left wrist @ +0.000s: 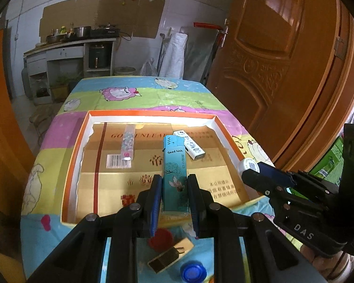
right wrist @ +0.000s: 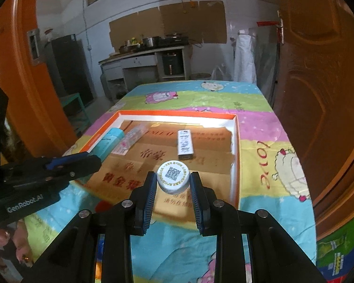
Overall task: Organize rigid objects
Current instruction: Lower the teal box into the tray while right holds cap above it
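L gripper fingers clamp teal lighter; R gripper fingers pinch white bottle cap by its rim over tray. Shallow grip, cap could pop out.

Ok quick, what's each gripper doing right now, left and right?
Left gripper: shut on the teal lighter.
Right gripper: shut on the white cap.

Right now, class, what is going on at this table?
A person is sorting small things into the orange-rimmed tray. The left tool holds a teal lighter over the tray; the right tool holds a white bottle cap. A white lighter already lies inside.
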